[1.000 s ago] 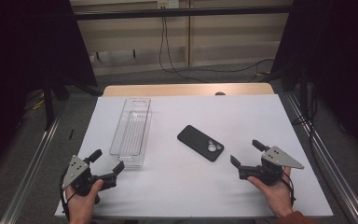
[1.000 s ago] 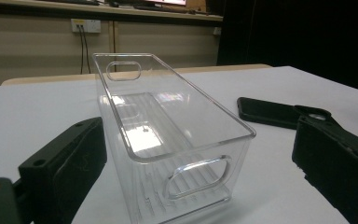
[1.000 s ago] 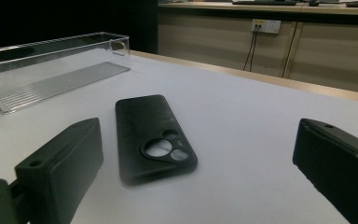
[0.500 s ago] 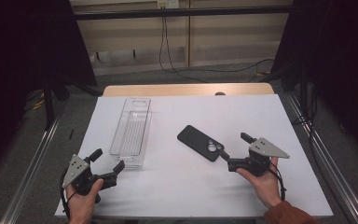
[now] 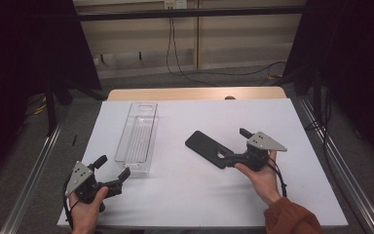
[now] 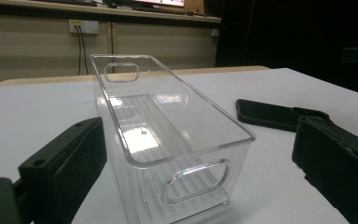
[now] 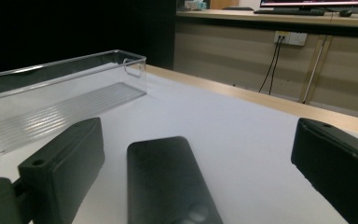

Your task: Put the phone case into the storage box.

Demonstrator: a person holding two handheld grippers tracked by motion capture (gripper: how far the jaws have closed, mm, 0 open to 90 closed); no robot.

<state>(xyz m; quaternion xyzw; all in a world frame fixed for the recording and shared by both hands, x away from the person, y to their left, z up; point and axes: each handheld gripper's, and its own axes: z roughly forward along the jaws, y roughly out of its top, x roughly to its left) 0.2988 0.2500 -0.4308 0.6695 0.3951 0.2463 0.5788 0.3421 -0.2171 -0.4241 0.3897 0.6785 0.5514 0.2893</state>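
A black phone (image 5: pixel 205 146) lies flat on the white table (image 5: pixel 272 117), right of centre. My right gripper (image 5: pixel 233 144) is open, and its jaws stand on either side of the phone's near right end without closing on it. In the right gripper view the phone (image 7: pixel 165 184) lies between the jaws, closer to the left one. A clear plastic bin (image 5: pixel 137 136), long and narrow, sits left of centre with nothing in it. My left gripper (image 5: pixel 112 167) is open just short of the bin's near end, and the bin (image 6: pixel 168 135) stands straight ahead in the left gripper view.
The phone (image 6: pixel 270 114) shows to the right of the bin in the left gripper view. The bin (image 7: pixel 60 100) lies to the left in the right gripper view. A wooden strip (image 5: pixel 195 93) edges the table's far side. Metal rails (image 5: pixel 34 175) run along both sides.
My right gripper has moved left and forward to the phone, and its jaws now straddle the phone's near end. The left gripper, the bin and the phone have stayed put.
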